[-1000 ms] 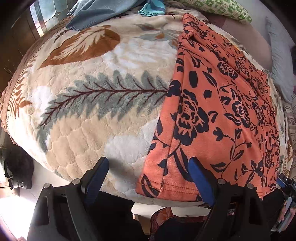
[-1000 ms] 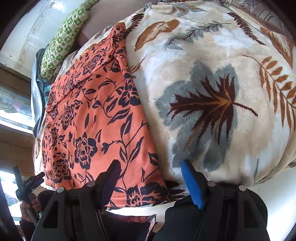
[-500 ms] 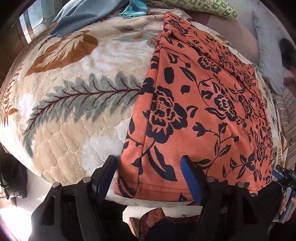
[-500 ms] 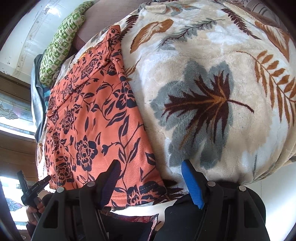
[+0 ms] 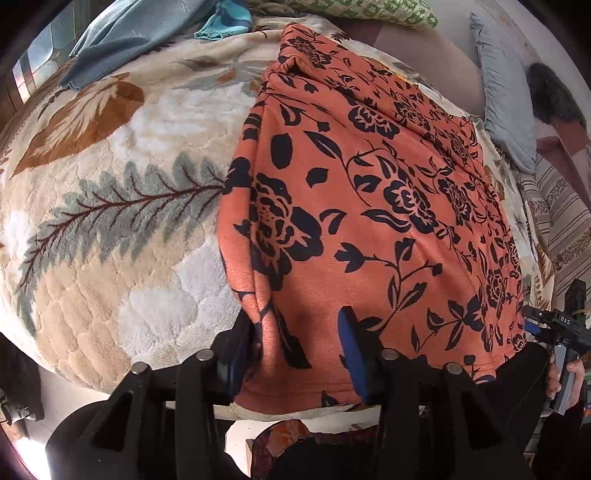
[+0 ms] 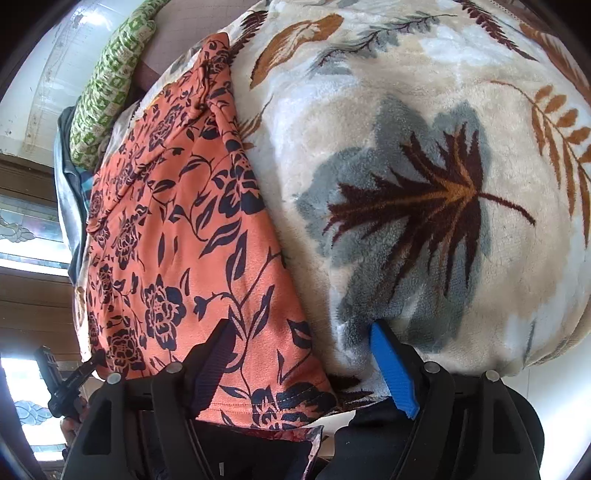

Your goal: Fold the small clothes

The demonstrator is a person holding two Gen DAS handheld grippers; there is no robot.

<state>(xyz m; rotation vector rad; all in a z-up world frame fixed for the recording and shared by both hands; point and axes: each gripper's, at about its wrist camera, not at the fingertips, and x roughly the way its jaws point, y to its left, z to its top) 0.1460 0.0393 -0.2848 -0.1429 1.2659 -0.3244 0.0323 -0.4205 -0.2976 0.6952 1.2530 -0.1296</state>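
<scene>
An orange garment with black flowers (image 5: 369,206) lies spread flat on a leaf-patterned blanket (image 5: 122,221), its hem along the bed's near edge. My left gripper (image 5: 295,349) straddles the garment's near left corner. Its jaws are closing: the left finger pushes the side edge into a ridge, and the right finger rests on flat cloth. My right gripper (image 6: 303,365) spans the near right corner of the garment (image 6: 192,258). Its jaws are opening, one finger on cloth and the blue one on the blanket (image 6: 443,147). Each gripper shows small at the edge of the other's view.
A green patterned pillow (image 5: 369,11) and blue clothes (image 5: 147,33) lie at the bed's far end. A grey pillow (image 5: 506,103) and striped fabric (image 5: 565,221) sit to the right. The bed edge drops off just under both grippers. Patterned window glass (image 6: 22,229) is at the left.
My left gripper slid right along the bed edge onto the garment's corner and its jaws narrowed, bunching the cloth's side edge. The right gripper stayed put with its jaws a little wider.
</scene>
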